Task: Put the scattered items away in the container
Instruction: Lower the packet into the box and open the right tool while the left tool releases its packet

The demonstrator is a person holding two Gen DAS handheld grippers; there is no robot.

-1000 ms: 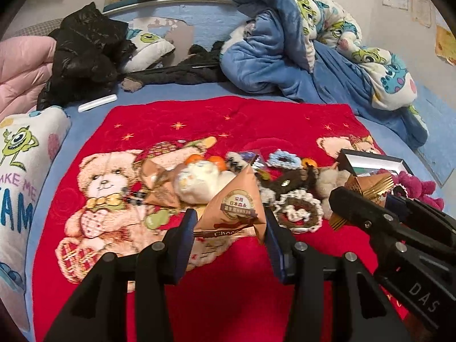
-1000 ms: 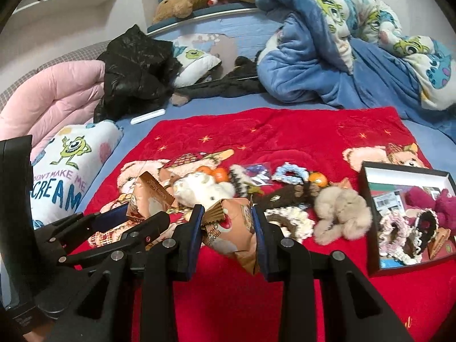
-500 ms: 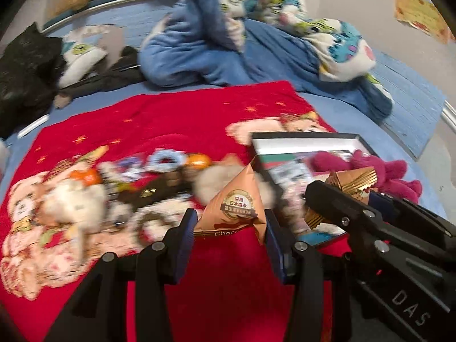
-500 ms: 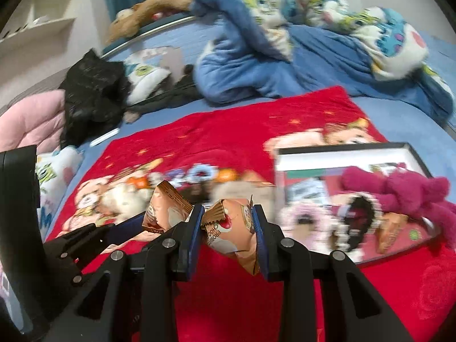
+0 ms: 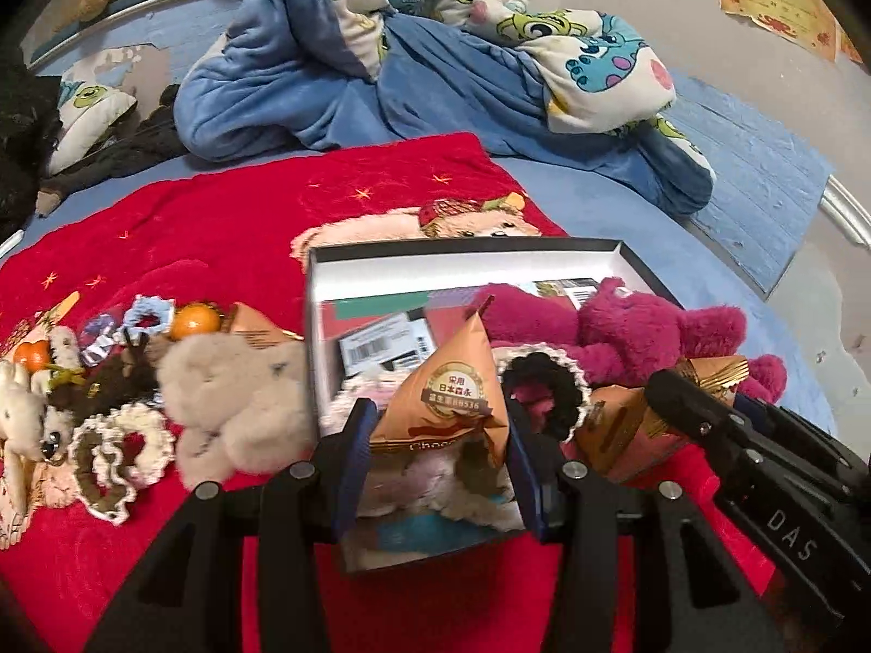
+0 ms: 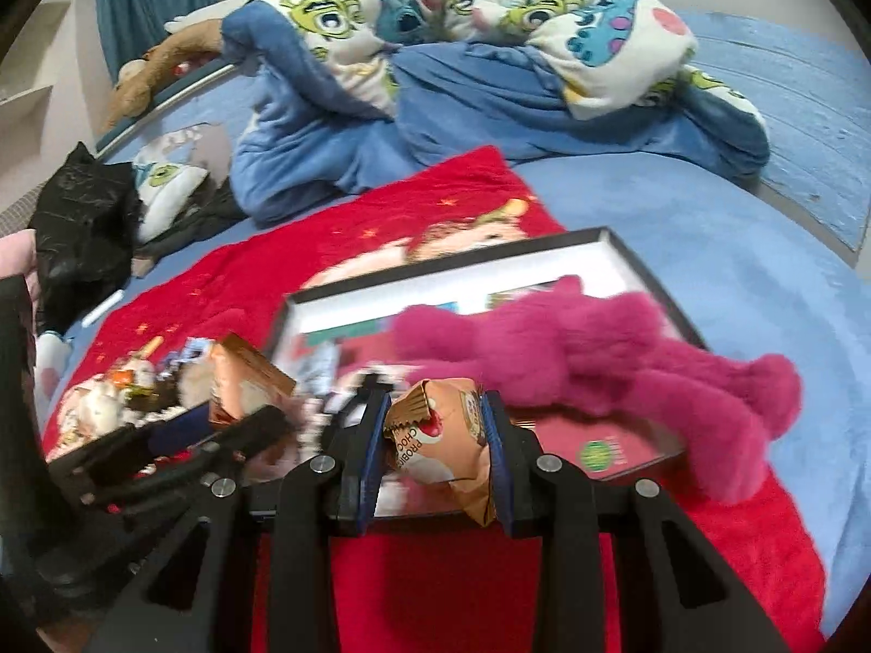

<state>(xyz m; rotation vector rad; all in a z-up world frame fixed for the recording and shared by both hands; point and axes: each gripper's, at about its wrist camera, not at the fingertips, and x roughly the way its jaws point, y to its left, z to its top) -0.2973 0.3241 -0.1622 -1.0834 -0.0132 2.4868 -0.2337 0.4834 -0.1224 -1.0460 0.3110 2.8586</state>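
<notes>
the left wrist view is showing the scattered pile at the left of the frame: a beige plush, a cream-edged scrunchie, an orange ball and a pale blue scrunchie, all lying on the red blanket just left of the black box. the right wrist view is blurring that pile into a smear at its left edge, but is showing the whole pink plush toy draping over the box's right rim onto the blanket.

versus one second ago: both views were centring on the pile with the box at the far right; now the box is filling the middle of both frames, so both hands have swung toward it. each packet is sitting unchanged between its fingers.

left gripper: jaws partly open, clamping a tan pyramid snack packet, which is hanging over the box's near edge. right gripper: jaws narrower, pinching a crumpled brown chocolate packet above the box's near-left corner. neither packet is resting in the box yet.
</notes>
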